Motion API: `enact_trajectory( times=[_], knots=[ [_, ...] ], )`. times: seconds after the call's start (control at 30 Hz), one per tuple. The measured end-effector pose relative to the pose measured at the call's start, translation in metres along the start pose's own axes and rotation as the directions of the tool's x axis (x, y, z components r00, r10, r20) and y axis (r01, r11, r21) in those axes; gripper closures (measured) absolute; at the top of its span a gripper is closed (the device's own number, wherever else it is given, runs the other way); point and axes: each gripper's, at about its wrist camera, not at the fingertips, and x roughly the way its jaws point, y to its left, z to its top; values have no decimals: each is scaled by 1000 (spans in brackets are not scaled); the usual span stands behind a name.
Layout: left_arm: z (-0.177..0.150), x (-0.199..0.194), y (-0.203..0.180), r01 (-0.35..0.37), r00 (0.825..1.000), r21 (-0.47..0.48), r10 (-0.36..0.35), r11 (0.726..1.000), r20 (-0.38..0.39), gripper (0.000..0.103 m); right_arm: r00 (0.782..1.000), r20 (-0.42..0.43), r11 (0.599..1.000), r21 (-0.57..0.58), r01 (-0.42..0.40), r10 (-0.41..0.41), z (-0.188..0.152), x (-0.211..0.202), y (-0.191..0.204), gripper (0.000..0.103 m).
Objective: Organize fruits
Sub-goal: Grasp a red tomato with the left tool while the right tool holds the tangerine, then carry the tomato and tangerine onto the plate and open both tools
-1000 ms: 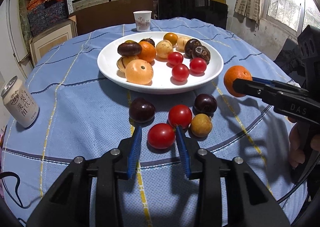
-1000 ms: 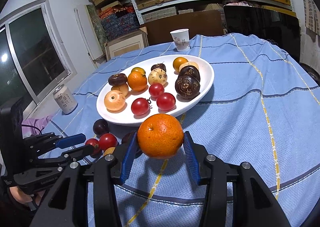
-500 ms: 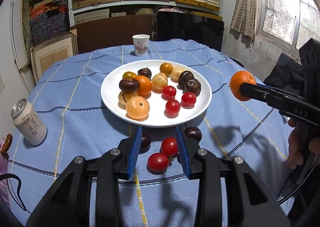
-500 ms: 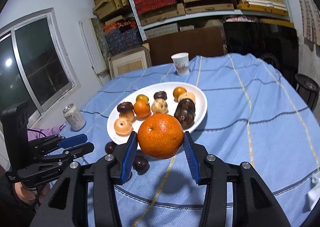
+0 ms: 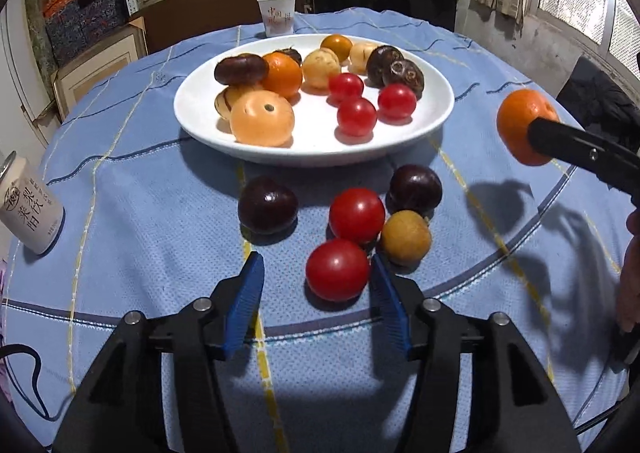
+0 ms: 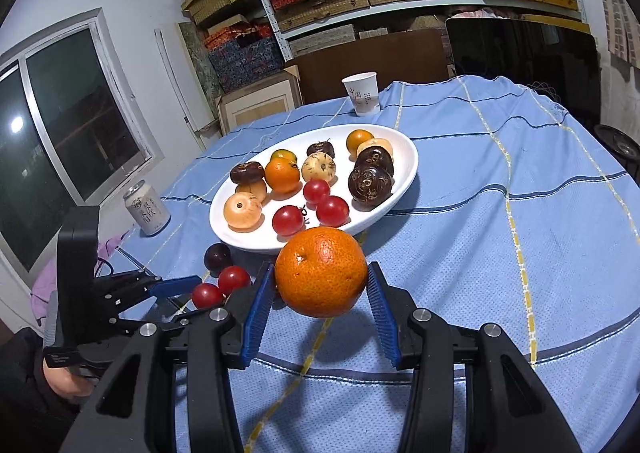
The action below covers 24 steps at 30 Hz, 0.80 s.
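Blue tablecloth [image 5: 120, 213]; white plate [image 5: 192, 113] holds mixed fruits; right tongs [image 6: 321, 285] grip orange [image 6: 321, 271].

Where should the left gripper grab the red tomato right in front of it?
Grab the red tomato across its round middle, one finger on each side, coming straight in from the near side. The left gripper is open and already lined up. Stay low and gentle: another tomato and a tan fruit sit close behind it.

Blue-clothed table [image 5: 160, 237]: plate [image 5: 436, 121], can [image 5: 30, 209], cup [image 5: 277, 15], loose fruit [image 5: 356, 215].
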Motion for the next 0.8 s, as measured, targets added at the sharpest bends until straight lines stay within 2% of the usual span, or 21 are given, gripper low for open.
enact_trajectory(
  times=[0.03, 0.07, 0.2, 0.3, 0.5, 0.63, 0.8],
  knots=[
    [0, -1, 0, 0, 1000, -3, 0, 1000, 5, 51, 1000, 1, 1000, 3, -1, 1, 0, 0, -1, 56],
    [0, -3, 1, 12, 1000, -1, -12, 1000, 14, 74, 1000, 1, 1000, 5, -1, 1, -1, 0, -1, 56],
    [-3, -16, -6, 13, 998, 33, -15, 999, 56, 76, 1000, -2, 1000, 16, -1, 1, -2, 1, -5, 56],
    [-4, -29, -5, 48, 995, 18, -50, 999, 85, 76, 1000, 10, 1000, 16, -3, 3, -2, -3, -5, 56],
    [0, -49, -1, 71, 991, -1, -71, 997, 117, 76, 1000, 9, 1000, 12, 2, -2, 2, -5, -5, 56],
    [21, -60, 2, 73, 984, -9, -70, 997, 163, 76, 1000, 30, 1000, -22, 10, -9, 23, -10, 1, 56],
    [60, -58, -3, 84, 975, -8, -81, 996, 209, 76, 998, 60, 995, -95, 13, -7, 76, -9, 14, 56]
  ],
)
